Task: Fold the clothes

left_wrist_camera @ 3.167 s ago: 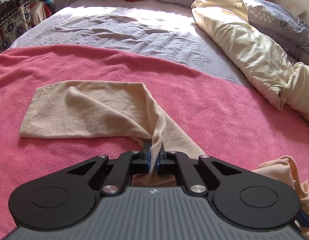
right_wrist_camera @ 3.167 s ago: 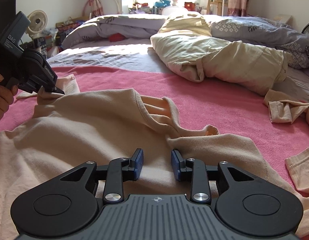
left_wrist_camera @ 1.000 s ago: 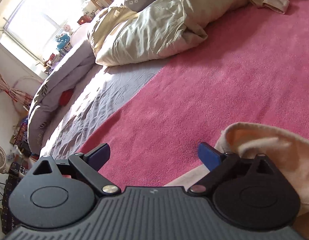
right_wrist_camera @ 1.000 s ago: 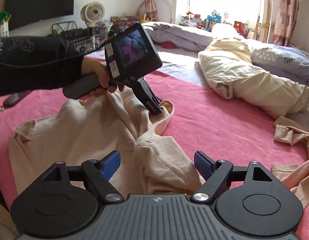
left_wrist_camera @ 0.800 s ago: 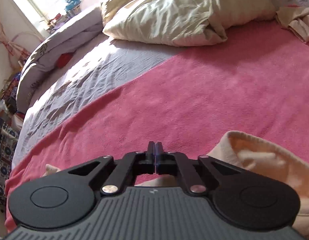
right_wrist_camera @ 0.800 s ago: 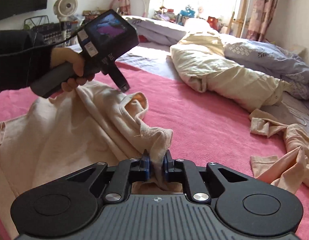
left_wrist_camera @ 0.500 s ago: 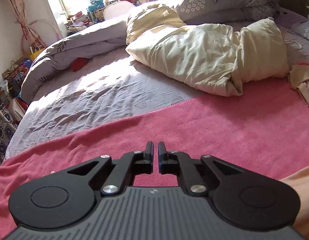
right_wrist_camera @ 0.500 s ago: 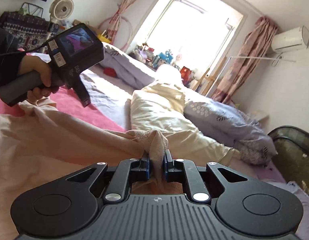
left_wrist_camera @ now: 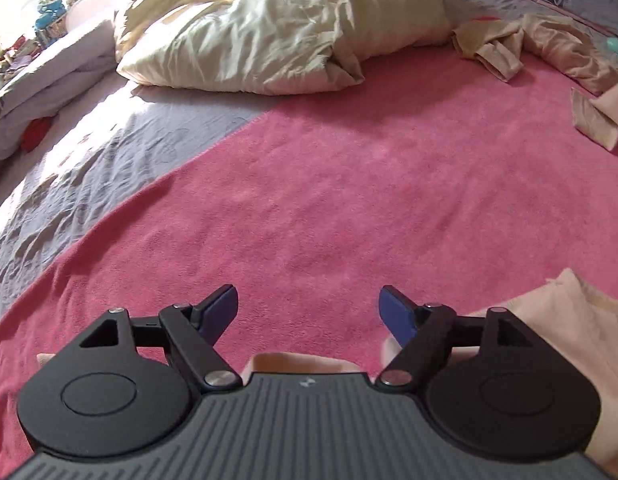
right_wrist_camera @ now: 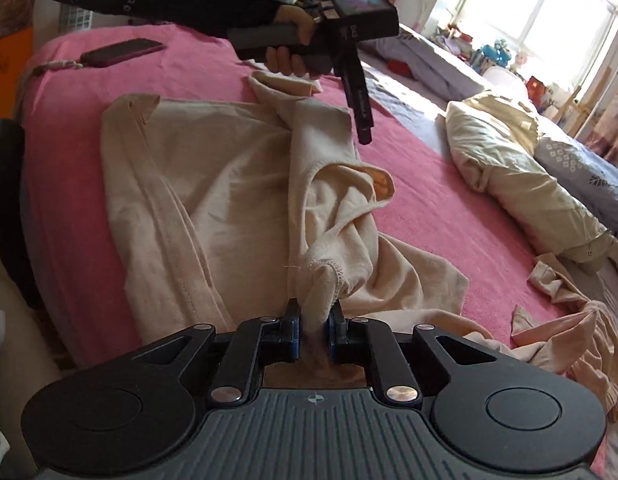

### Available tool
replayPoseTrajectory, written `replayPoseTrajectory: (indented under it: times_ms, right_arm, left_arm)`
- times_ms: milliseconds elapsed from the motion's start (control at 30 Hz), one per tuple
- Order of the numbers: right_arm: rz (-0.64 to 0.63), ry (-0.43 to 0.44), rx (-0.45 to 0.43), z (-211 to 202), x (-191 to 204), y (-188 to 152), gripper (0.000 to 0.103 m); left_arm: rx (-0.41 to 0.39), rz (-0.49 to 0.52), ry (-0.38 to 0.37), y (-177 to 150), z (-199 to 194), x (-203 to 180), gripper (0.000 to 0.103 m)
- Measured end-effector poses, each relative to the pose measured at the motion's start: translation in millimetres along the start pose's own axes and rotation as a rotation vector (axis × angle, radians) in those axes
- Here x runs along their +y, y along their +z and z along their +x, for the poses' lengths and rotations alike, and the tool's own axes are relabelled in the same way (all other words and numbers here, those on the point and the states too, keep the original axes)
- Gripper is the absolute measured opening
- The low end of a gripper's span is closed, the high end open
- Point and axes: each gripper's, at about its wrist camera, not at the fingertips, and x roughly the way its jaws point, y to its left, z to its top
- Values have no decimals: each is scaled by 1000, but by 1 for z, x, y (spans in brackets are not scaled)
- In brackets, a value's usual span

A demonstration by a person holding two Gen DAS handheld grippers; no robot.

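A beige shirt (right_wrist_camera: 213, 184) lies crumpled on the pink blanket (right_wrist_camera: 69, 184). My right gripper (right_wrist_camera: 313, 330) is shut on a bunched edge of the shirt near its neckline and holds it up. My left gripper (left_wrist_camera: 309, 312) is open and empty above bare pink blanket (left_wrist_camera: 329, 184); parts of the shirt (left_wrist_camera: 569, 320) show under and to the right of it. In the right wrist view the left gripper (right_wrist_camera: 365, 136) hangs over the shirt's far edge, held by a hand.
A cream duvet (left_wrist_camera: 277, 36) and grey bedding (left_wrist_camera: 89, 152) lie beyond the blanket. More beige clothes (left_wrist_camera: 549, 44) are piled at the right, also in the right wrist view (right_wrist_camera: 569, 340). A phone (right_wrist_camera: 121, 52) lies at the blanket's far left.
My left gripper has opened wide and tilted down toward the blanket. My right gripper, still shut on the shirt, has swung so the whole shirt is in view below it.
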Motion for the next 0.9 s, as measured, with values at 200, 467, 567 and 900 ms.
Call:
replayPoseTrajectory:
  times_ms: [200, 467, 567, 900]
  right_arm:
    - [10, -11, -1, -5, -1, -4, 15]
    - [57, -18, -9, -5, 2, -12, 15]
    - [64, -30, -14, -5, 5, -12, 15]
    - [91, -46, -36, -7, 7, -18, 15]
  left_arm:
    - [7, 97, -56, -28, -36, -28, 78]
    - [-73, 121, 39, -45, -93, -45, 81]
    - [-61, -33, -7, -11, -85, -44, 91]
    - [52, 168, 131, 1, -31, -122, 92]
